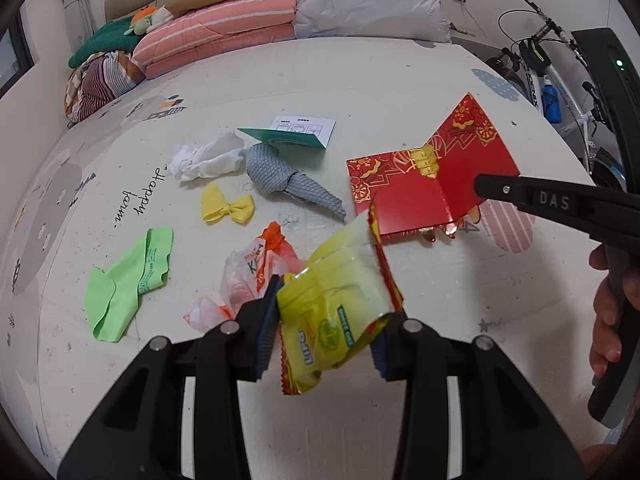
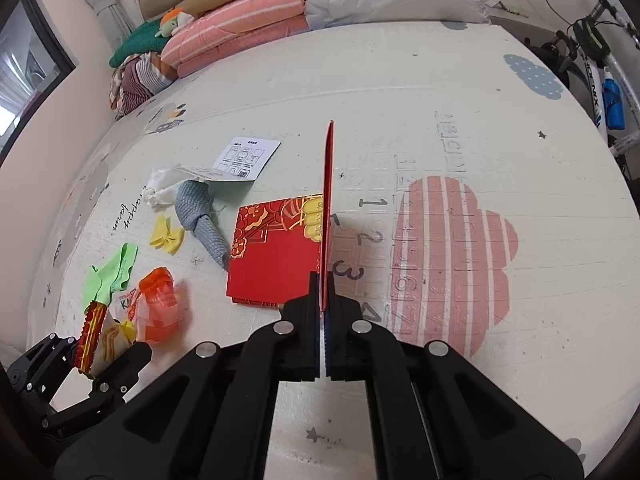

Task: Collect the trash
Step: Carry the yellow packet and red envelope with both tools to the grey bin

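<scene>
My left gripper [image 1: 326,316] is shut on a yellow snack wrapper [image 1: 340,300] and holds it above the play mat; it also shows in the right wrist view [image 2: 96,332]. My right gripper [image 2: 325,300] is shut on one raised flap of a red and gold folded card [image 2: 276,256], whose other half lies on the mat [image 2: 440,128]. In the left wrist view the right gripper [image 1: 486,188] pinches the card [image 1: 424,192] at its right edge. An orange and clear plastic bag [image 1: 256,272] lies just beyond the left gripper.
On the mat lie a green wrapper [image 1: 128,280], a yellow bow [image 1: 226,206], a grey cloth [image 1: 288,178], a crumpled white tissue [image 1: 204,160] and a teal and white leaflet [image 1: 296,132]. Folded bedding [image 1: 224,28] lines the far edge. A bicycle [image 1: 556,76] stands at right.
</scene>
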